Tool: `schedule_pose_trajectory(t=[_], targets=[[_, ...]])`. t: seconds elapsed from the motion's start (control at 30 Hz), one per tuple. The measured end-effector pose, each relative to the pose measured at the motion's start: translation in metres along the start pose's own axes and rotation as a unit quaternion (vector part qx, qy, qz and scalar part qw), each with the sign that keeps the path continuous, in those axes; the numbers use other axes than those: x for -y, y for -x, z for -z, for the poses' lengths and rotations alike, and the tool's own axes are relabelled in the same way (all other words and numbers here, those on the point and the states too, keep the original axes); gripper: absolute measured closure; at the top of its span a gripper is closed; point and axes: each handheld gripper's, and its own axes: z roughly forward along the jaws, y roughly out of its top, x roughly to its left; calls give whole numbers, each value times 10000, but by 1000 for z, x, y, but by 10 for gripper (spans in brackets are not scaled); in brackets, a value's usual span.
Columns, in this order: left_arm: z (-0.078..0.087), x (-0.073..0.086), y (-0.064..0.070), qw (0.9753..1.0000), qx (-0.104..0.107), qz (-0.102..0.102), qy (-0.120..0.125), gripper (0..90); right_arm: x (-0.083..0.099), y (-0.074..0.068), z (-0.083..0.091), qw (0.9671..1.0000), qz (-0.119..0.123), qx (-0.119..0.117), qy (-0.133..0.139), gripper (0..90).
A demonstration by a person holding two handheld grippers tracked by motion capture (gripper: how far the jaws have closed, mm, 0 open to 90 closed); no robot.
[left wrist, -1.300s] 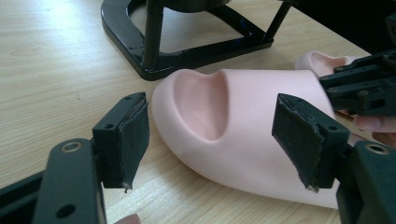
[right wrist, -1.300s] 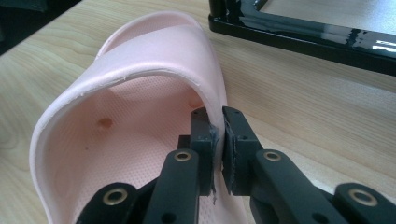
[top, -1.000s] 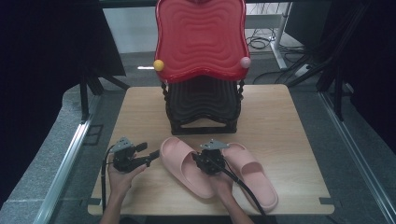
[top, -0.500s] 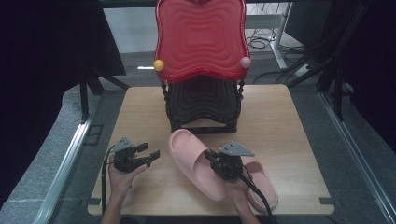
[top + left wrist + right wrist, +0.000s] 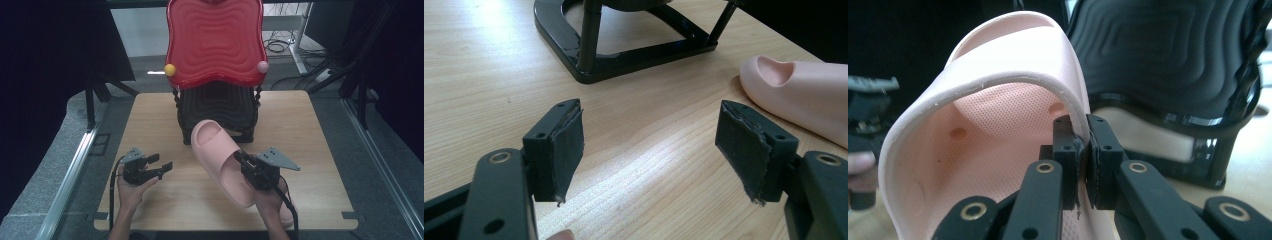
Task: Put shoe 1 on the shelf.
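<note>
A pink slipper [image 5: 220, 150] hangs tilted above the table, its toe up against the black lower tier [image 5: 217, 107] of a small rack. My right gripper [image 5: 240, 159] is shut on the edge of its strap [image 5: 1013, 75], with both jaws pinching the rim in the right gripper view [image 5: 1080, 132]. A second pink slipper [image 5: 287, 212] lies flat under the right hand. My left gripper [image 5: 162, 164] rests at the table's left, jaws wide apart and empty [image 5: 649, 135]. In the left gripper view a pink slipper's end [image 5: 804, 100] shows to the right.
The rack's red wavy top tier [image 5: 215, 42] stands at the back centre, with a yellow knob [image 5: 170, 69] and a pink knob [image 5: 263, 66] at its corners. The black base [image 5: 624, 55] sits on the wooden table [image 5: 310, 130]. Cables [image 5: 282, 47] lie behind.
My right gripper has lifted the slipper off the table and carried it right and forward, so its toe now meets the rack. The left gripper has barely moved.
</note>
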Motion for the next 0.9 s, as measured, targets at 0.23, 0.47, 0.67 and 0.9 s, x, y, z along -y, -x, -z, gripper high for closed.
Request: schedule_pose_trajectory(t=[0.23, 0.47, 0.67, 0.9], targets=[[1, 0, -1, 10000, 0, 13, 13, 275, -21, -3, 4, 9997, 2, -61, 255, 845], [0, 0, -1, 10000, -4, 10, 16, 276, -42, -8, 4, 9989, 0, -114, 461, 845], [-1, 0, 0, 10000, 15, -5, -6, 275, -61, -13, 4, 9981, 36, -123, 609, 845], [-1, 0, -1, 10000, 22, 4, -1, 275, -75, -15, -5, 9981, 78, -104, 607, 845]])
